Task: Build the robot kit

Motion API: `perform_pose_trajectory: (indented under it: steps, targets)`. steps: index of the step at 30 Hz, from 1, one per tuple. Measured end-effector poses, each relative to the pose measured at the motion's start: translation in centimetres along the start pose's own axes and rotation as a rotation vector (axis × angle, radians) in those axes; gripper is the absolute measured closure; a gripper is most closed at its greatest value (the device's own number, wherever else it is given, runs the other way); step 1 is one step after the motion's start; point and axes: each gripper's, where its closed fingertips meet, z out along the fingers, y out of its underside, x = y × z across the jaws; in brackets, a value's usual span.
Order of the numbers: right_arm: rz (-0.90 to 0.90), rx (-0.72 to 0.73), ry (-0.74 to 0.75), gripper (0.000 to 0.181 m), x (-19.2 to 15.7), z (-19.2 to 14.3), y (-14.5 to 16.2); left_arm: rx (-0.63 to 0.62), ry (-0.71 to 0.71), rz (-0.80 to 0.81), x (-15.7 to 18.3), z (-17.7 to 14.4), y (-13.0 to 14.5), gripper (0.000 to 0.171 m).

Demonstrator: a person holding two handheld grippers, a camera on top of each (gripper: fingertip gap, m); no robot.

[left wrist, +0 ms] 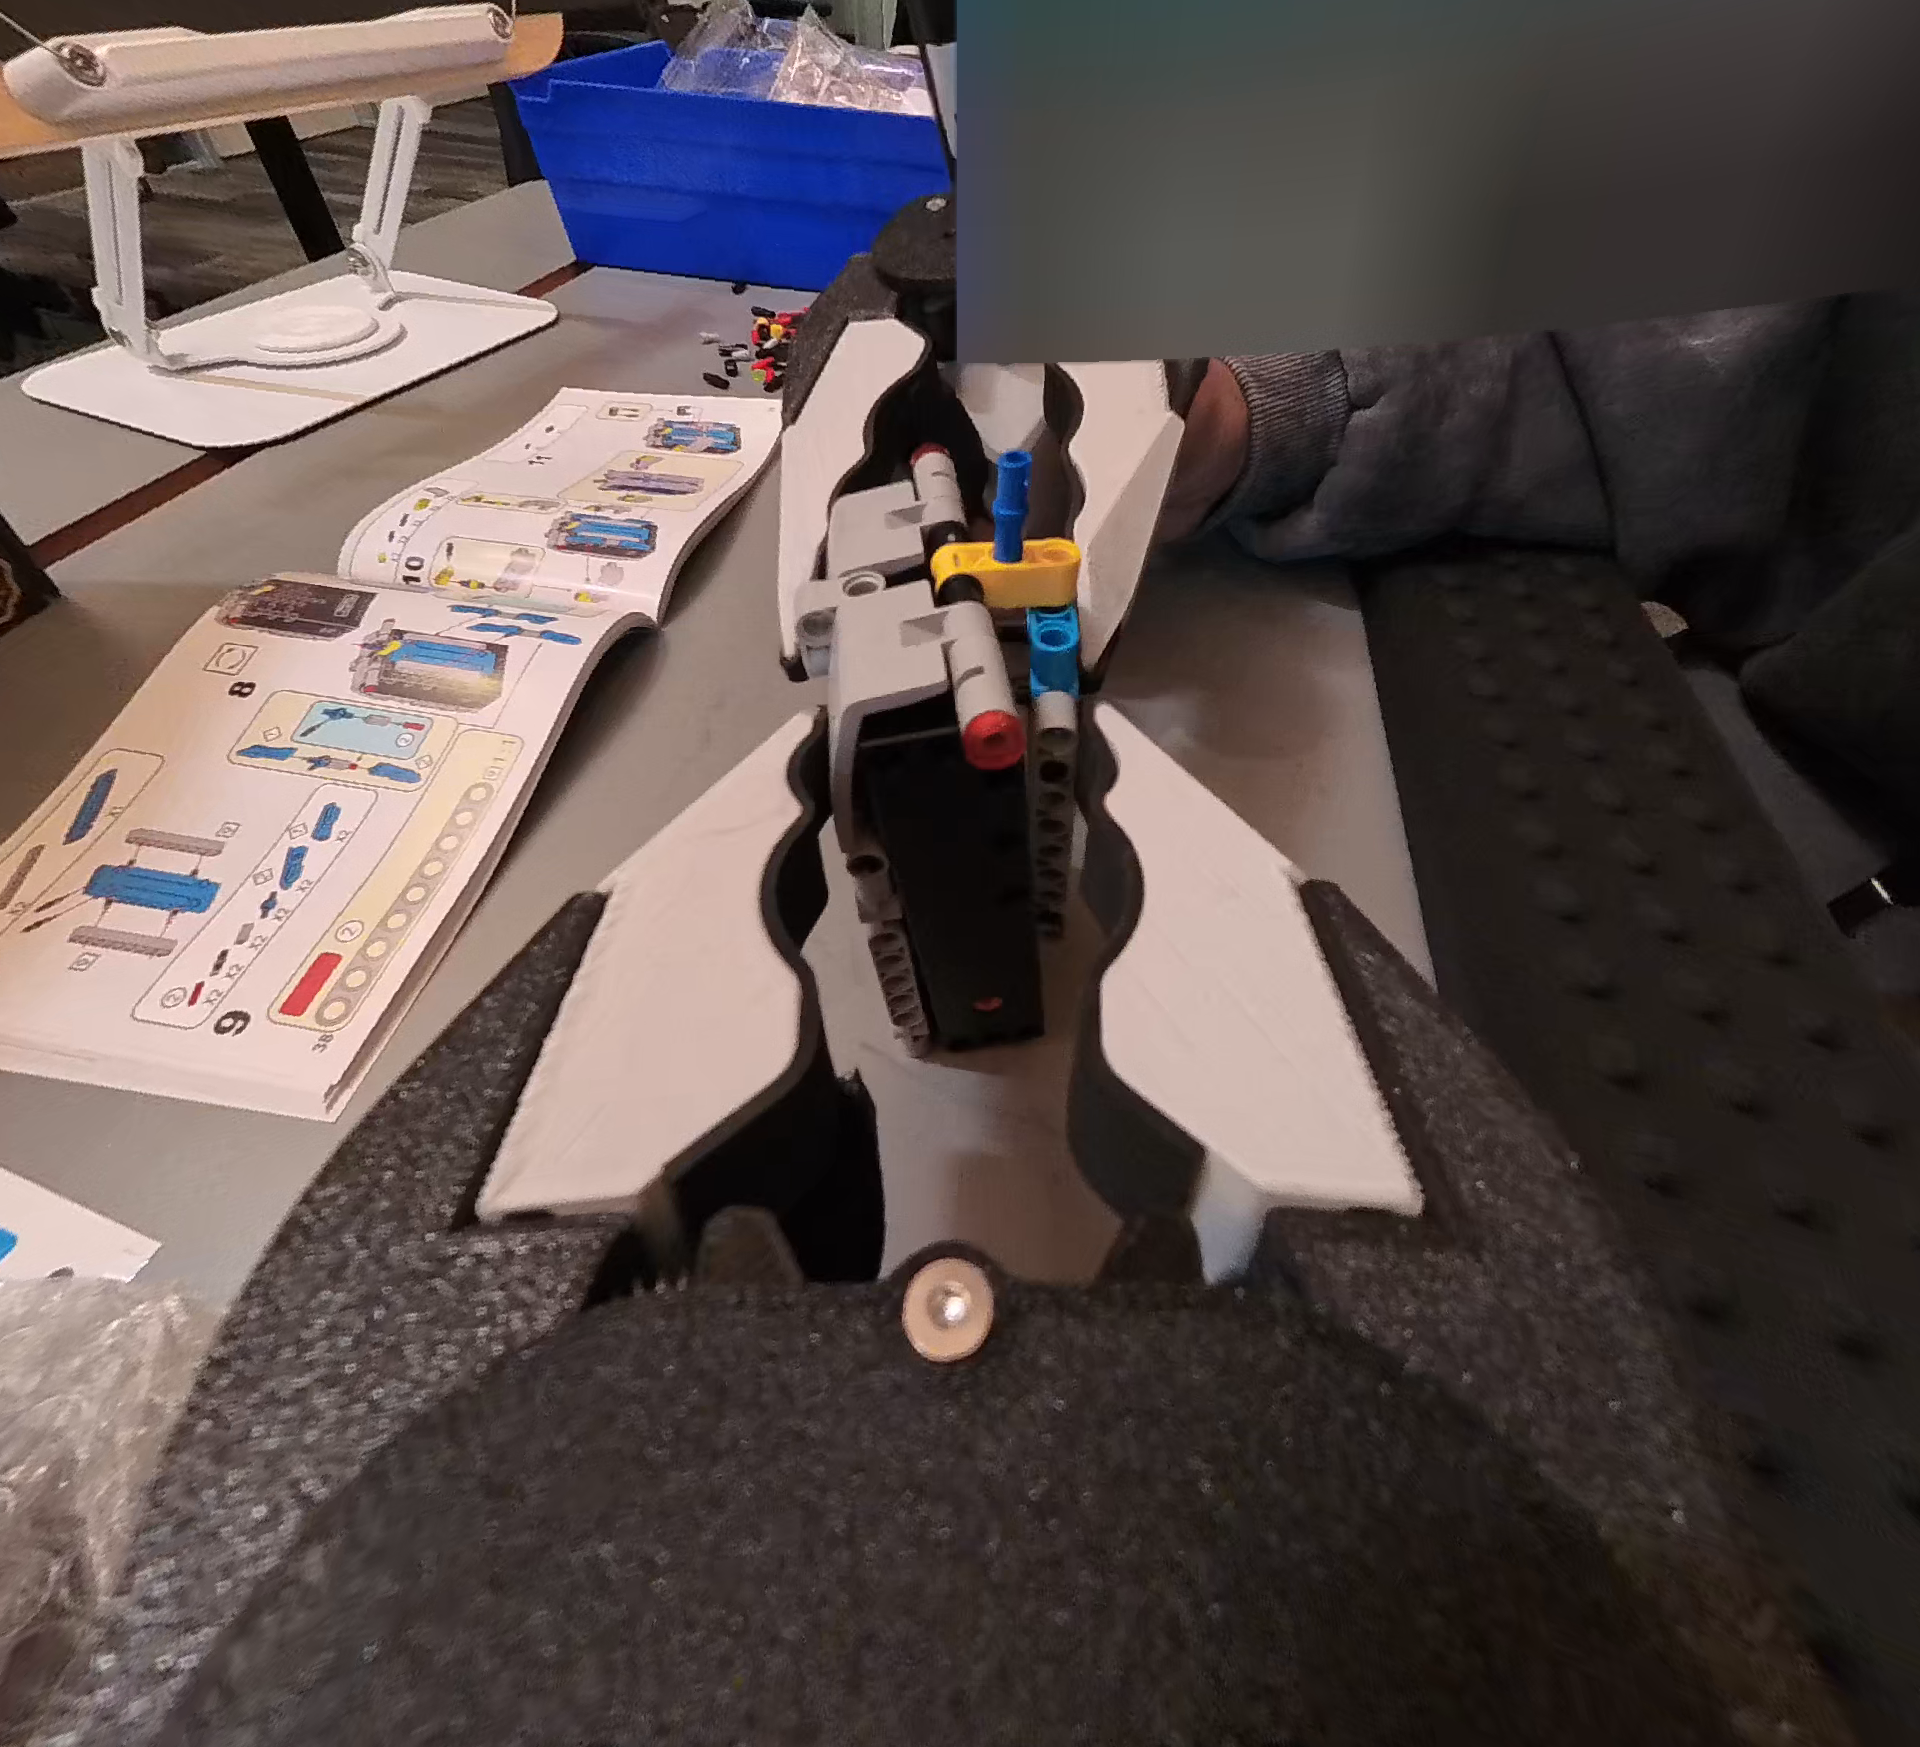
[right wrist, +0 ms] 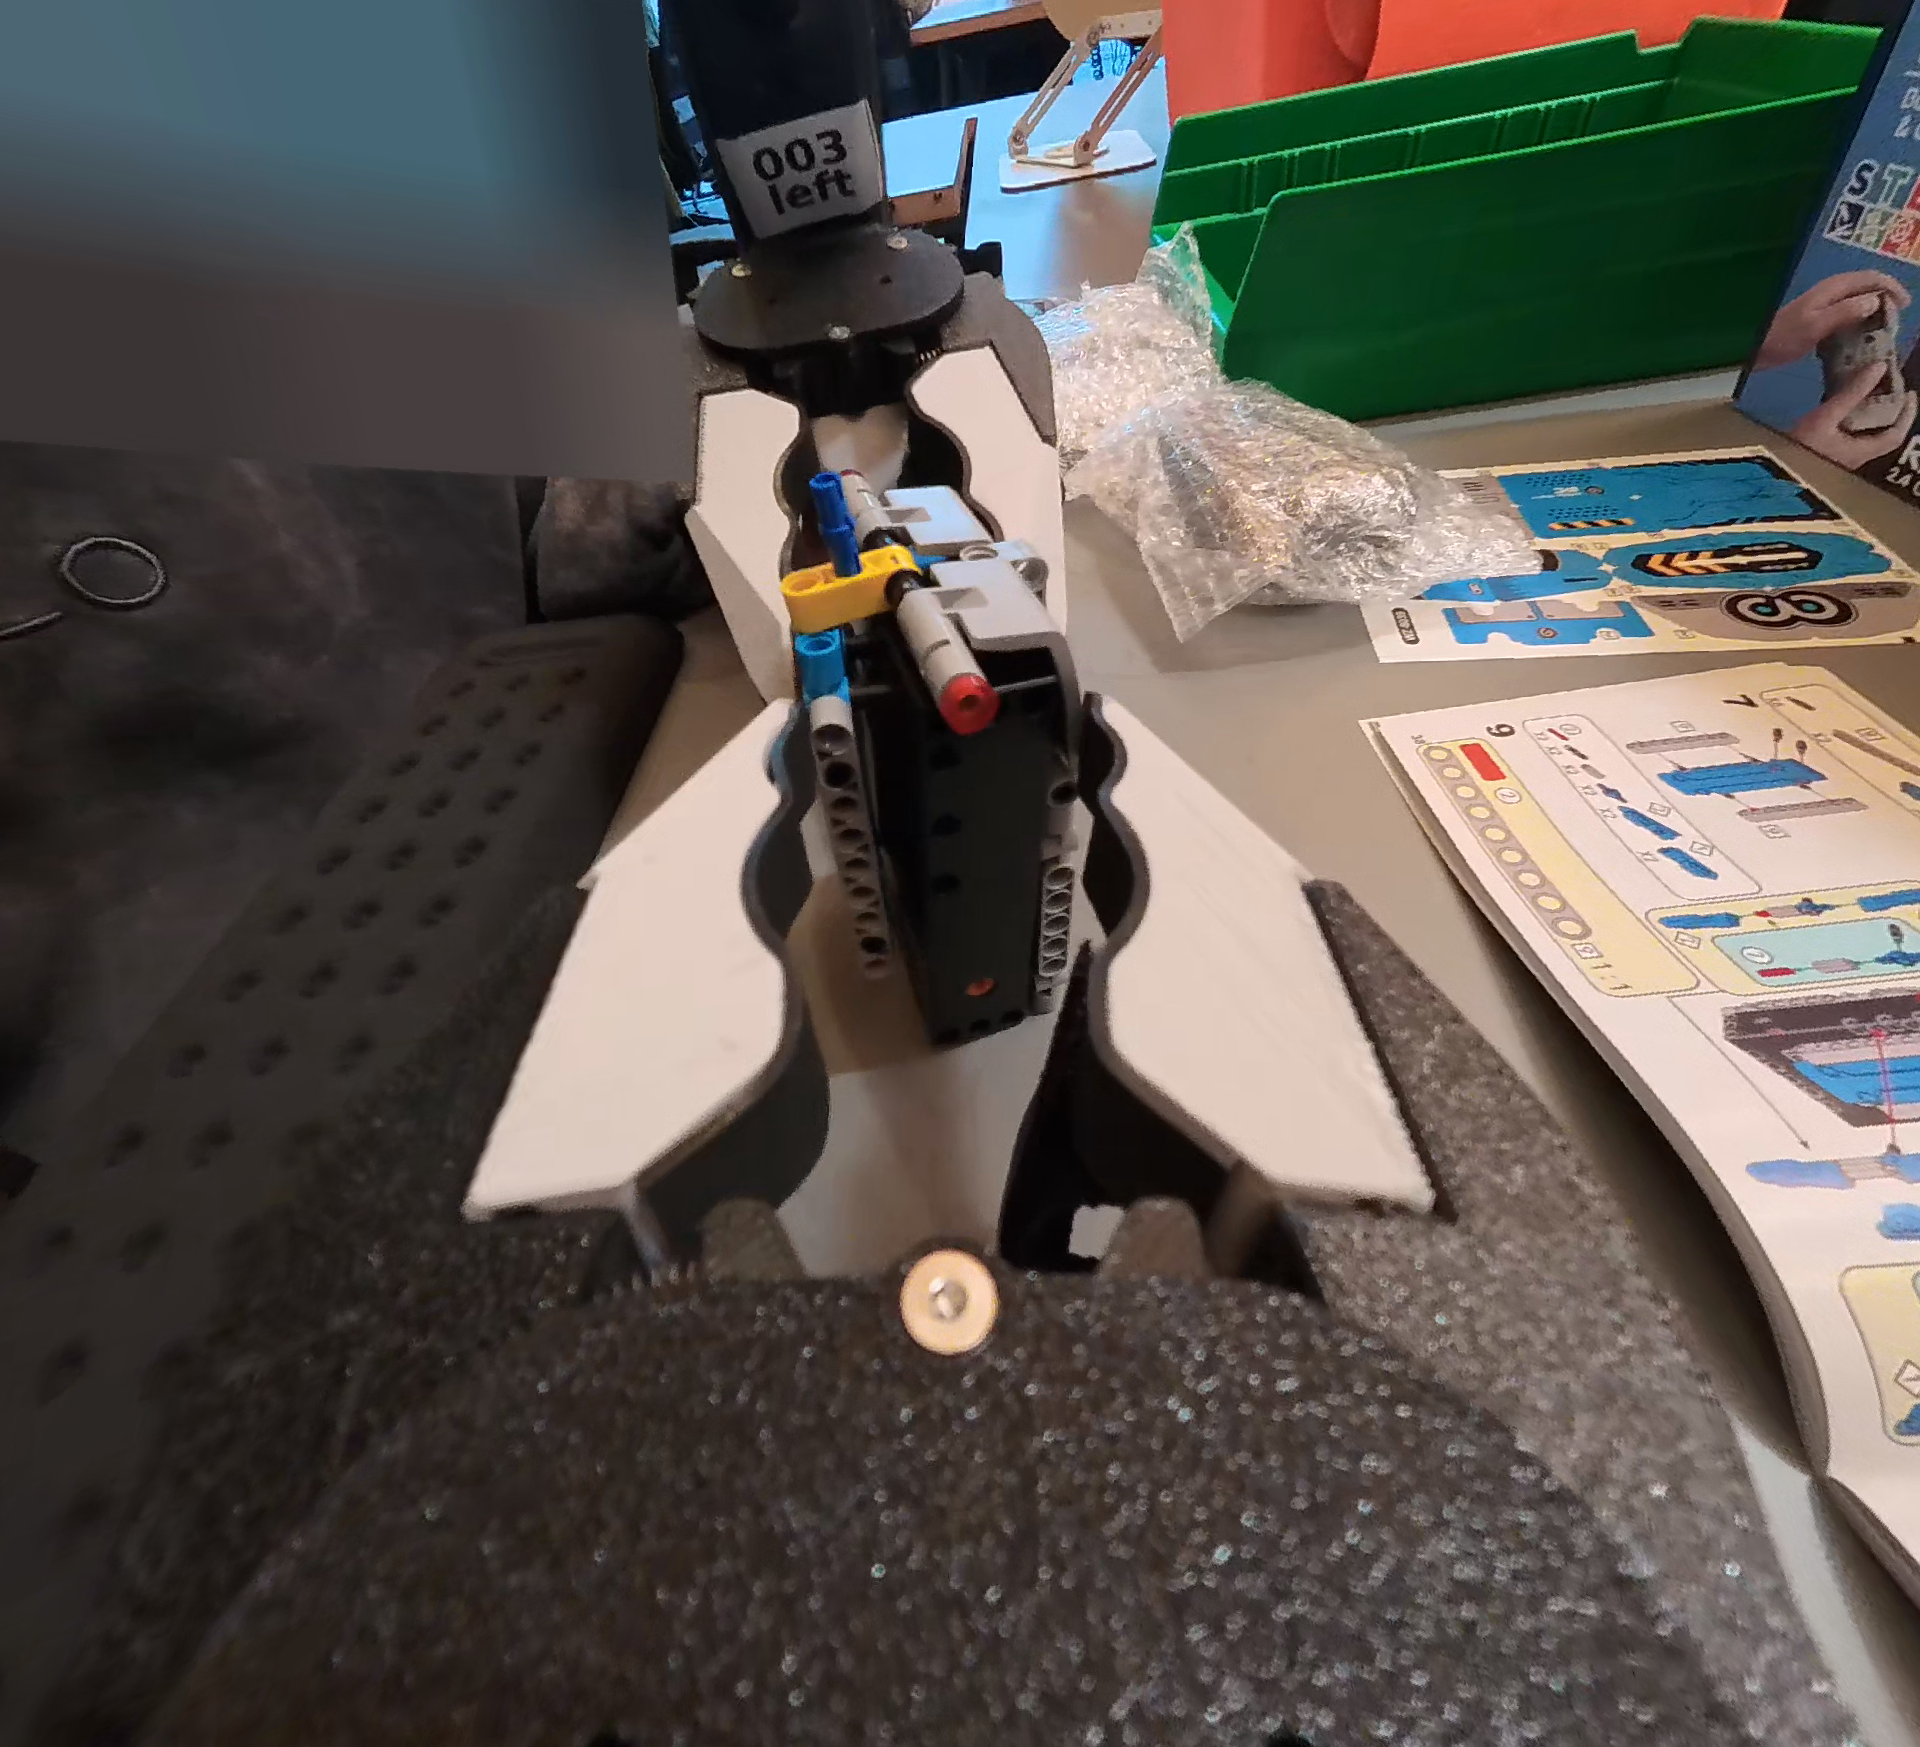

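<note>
A brick assembly [left wrist: 956, 897] is held above the grey table [left wrist: 1247, 762]. It is a black block with grey holed beams, a yellow beam [left wrist: 1013, 570], a blue pin [left wrist: 1010, 492] and a red-tipped grey cylinder [left wrist: 992, 741]. My left gripper [left wrist: 951, 731] is shut on its near end. My right gripper [right wrist: 940, 721] is shut on the opposite end of the same assembly [right wrist: 956, 866]. The two grippers face each other tip to tip. The left gripper's white fingers [right wrist: 987, 430] show beyond the assembly in the right wrist view.
An open instruction booklet [left wrist: 312, 762] lies to one side, also in the right wrist view [right wrist: 1662, 866]. A blue bin [left wrist: 727, 159], white stand [left wrist: 260, 326], loose small pieces [left wrist: 758, 341], green bin [right wrist: 1507, 243], bubble wrap [right wrist: 1226, 471], sticker sheet [right wrist: 1662, 554] and dark sleeve [left wrist: 1455, 450] surround it. Less than 4 cm separates the two grippers' tips.
</note>
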Motion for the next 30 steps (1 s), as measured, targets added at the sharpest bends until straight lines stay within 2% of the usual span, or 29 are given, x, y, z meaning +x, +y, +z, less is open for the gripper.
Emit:
perform_pose_trajectory:
  steps: [5,10,14,20,23,30]
  targets:
    - [-0.058,-0.002,0.005,0.133,-0.25,-0.11,0.12,-0.002,0.008,0.025,0.34,0.14,0.0,0.123]
    - [0.008,0.012,-0.01,0.13,-0.07,0.04,-0.07,0.002,0.02,0.004,0.12,-0.02,0.0,0.126]
    - [0.106,0.045,-0.116,0.131,-0.65,-0.51,-0.61,-0.005,0.021,0.043,0.49,0.06,0.08,0.126]
    - [-0.009,0.021,-0.076,0.133,-0.71,-0.4,-0.45,-0.004,0.022,0.035,0.41,0.08,0.06,0.125]
    - [-0.027,0.02,-0.07,0.142,-0.59,-0.39,-0.45,0.0,0.023,0.031,0.4,0.07,0.03,0.129]
    - [-0.013,0.015,-0.057,0.142,-0.33,-0.34,-0.48,0.001,0.021,0.023,0.2,0.09,0.02,0.129]
